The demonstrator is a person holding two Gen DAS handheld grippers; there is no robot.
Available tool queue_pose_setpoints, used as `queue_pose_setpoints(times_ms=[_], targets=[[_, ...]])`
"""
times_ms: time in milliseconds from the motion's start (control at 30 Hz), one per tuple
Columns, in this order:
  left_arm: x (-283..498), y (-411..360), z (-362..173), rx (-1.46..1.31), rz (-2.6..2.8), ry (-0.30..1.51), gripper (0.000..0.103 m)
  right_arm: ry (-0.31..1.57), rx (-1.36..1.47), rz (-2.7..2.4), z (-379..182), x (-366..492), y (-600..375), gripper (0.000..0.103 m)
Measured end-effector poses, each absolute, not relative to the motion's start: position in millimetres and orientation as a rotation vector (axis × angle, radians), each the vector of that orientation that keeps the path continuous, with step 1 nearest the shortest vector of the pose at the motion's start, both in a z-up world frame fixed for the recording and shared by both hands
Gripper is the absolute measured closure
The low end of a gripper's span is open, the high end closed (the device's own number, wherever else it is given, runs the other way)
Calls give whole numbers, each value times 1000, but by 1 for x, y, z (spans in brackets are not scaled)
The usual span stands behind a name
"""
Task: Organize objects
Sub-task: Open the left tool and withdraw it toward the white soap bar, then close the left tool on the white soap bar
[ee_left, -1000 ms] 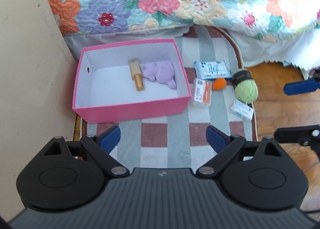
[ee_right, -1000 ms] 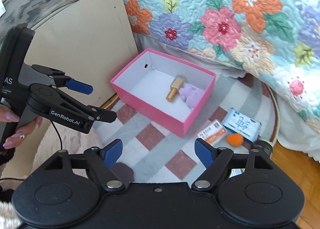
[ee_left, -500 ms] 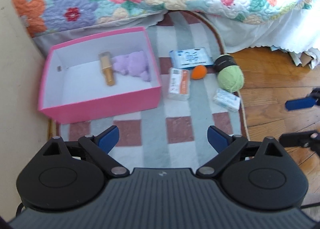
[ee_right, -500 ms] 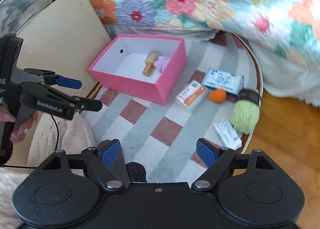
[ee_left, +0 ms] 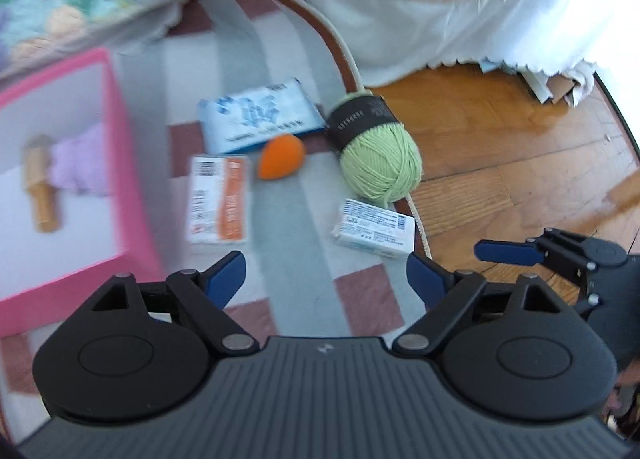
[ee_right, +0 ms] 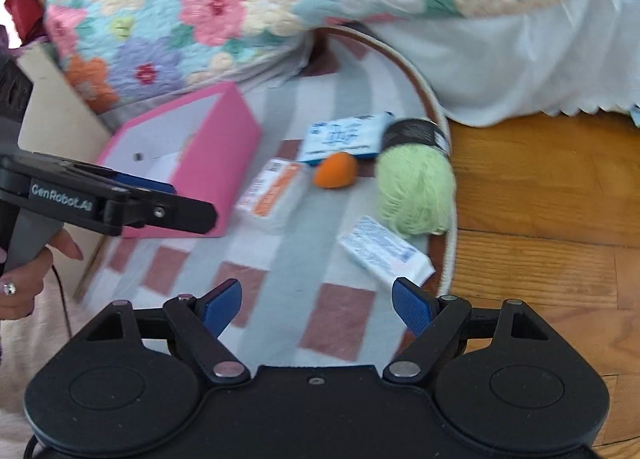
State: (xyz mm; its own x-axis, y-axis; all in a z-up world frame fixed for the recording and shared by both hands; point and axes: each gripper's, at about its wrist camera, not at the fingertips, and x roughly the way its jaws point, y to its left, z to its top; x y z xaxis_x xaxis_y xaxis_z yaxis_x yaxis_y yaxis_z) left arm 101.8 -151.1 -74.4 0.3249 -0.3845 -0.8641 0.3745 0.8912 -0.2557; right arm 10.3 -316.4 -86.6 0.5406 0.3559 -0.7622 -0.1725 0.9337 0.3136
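Your left gripper point(ee_left: 325, 277) is empty, its jaws closing; the right gripper point(ee_right: 317, 306) is spread, empty. Target the white packet point(ee_left: 374, 233) at 1 o'clock of the left gripper; straddle it squarely, then carry it to the pink box point(ee_left: 120, 163) at 10 o'clock.

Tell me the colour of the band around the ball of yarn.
Black, wrapped around the light green ball of yarn; clearest in the left wrist view.
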Motion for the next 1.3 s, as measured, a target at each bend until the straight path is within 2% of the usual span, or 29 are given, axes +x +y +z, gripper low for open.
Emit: queue_pose_setpoints(times_ms=[33, 100, 200, 267, 533, 567, 733, 900, 1033, 1300], targets=[[107, -158, -84, 0, -502, 1140, 22, 940, 206, 306, -94, 12, -316, 17], [117, -172, -104, 19, -506, 1145, 35, 925, 181, 279, -109, 16, -314, 18], [129, -186, -129, 11, -545, 1166, 40, 923, 186, 243, -131, 24, -314, 21], [134, -195, -141, 10, -552, 1173, 47, 923, 194, 217, -144, 28, -313, 23], [150, -218, -167, -13, -586, 1208, 50, 908, 154, 153, -169, 37, -305, 28], [149, -218, -169, -35, -602, 1211, 56, 914, 160, 141, -172, 39, -305, 29], [134, -217, -160, -13, -573, 1217, 61, 933, 126, 91, -172, 44, -301, 51], [113, -194, -129, -84, -547, 1223, 61, 959, 184, 137, -149, 39, -301, 50], [99, -180, -93, -77, -537, 1202, 61, 977, 131, 199, -114, 31, -282, 34], [72, -138, -23, -67, -484, 1136, 62, 986, 74, 290, -50, 17, -244, 32]])
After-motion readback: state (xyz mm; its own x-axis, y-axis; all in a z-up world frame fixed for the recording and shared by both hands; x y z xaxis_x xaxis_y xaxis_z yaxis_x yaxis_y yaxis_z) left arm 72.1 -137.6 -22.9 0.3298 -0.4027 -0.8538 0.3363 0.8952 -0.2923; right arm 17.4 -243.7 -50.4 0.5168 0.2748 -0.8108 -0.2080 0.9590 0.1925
